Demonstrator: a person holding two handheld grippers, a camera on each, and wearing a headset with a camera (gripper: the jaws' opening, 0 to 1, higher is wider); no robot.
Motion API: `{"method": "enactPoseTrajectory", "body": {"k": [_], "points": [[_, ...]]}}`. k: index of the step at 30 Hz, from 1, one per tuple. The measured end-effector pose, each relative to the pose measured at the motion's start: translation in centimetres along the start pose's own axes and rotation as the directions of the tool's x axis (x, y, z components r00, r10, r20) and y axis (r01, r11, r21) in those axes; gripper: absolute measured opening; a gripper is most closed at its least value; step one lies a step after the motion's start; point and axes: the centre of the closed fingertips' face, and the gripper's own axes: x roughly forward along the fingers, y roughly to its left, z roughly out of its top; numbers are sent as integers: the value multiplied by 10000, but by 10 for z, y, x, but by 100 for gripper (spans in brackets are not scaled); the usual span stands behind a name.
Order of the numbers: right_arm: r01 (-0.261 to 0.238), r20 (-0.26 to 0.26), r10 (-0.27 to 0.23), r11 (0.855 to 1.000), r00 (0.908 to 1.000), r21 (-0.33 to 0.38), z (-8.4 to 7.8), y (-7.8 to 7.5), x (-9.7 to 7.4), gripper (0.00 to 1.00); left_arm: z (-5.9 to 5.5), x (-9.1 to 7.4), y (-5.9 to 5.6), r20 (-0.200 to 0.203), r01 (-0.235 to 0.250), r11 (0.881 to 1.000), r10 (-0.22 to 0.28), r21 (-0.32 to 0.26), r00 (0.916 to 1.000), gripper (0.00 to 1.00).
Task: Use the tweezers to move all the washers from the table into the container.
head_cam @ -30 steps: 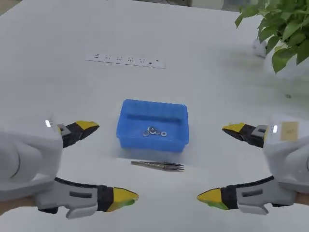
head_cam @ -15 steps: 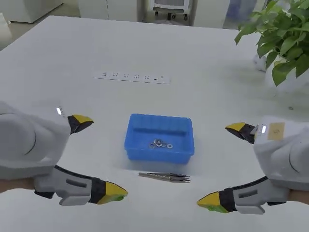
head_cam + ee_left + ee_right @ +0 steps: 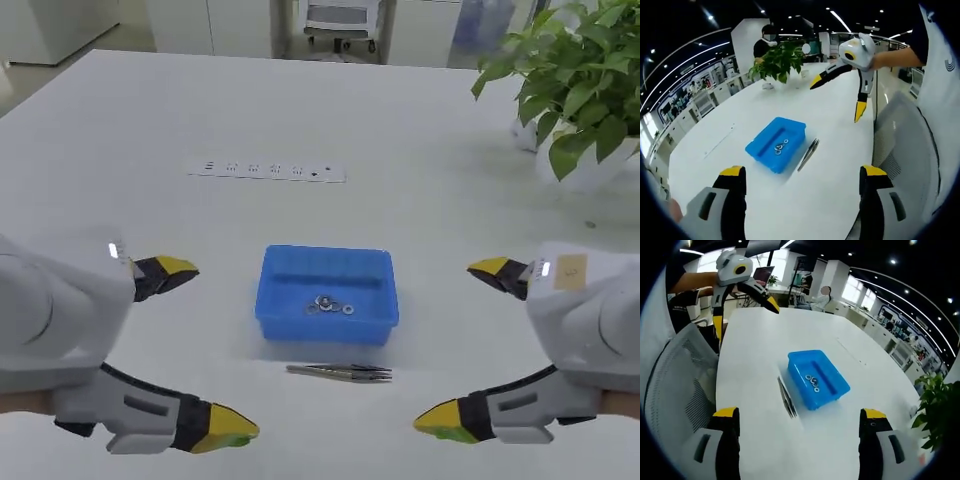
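Resting in a tight cluster on the floor of the blue rectangular plastic container, the small silver metal washers touch one another near its middle. Their count cannot be told. The container stands upright on the white table, roughly central in the head view, long side toward the person.

Slim grey metal tweezers lie flat on the table just beside the container's near wall. They run parallel to it and do not touch it. Which end is the tip cannot be told.

Left gripper: white body, black jaws with yellow tips, held above the table to the left of the container. Jaws spread wide, nothing between them. Right gripper: same build, on the right of the container. Jaws also spread wide and empty. Both are well apart from the tweezers and the container. Each gripper view shows the container and tweezers between its own two jaws, with the other gripper raised in the background.

A long white power strip lies on the table beyond the container. A green leafy plant in a white pot stands at the far right of the table. A grey mesh chair back shows at the table's near edge in the right gripper view.
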Motion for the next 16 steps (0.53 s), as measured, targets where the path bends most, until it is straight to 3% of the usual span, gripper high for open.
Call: {"method": "enactPoseTrajectory", "body": {"k": [4,8,11,16], "points": [[-98,26,98,9998,9999,153,-1,0,0,100,-11,0,2,-517,-81,9997,93,234,9986,100],[-164,59,162,9995,9999,288,-1,-4,-3,100,-7,0,3,-287,-146,9999,147,50,9995,100],[-86,374,55,9965,9993,827,2,-10,-7,100,-8,1,3,-340,-146,9998,151,147,9993,100],[-91,140,82,9977,9999,675,-4,-9,-8,99,-8,3,3,-350,-151,9998,154,95,9993,99]]}}
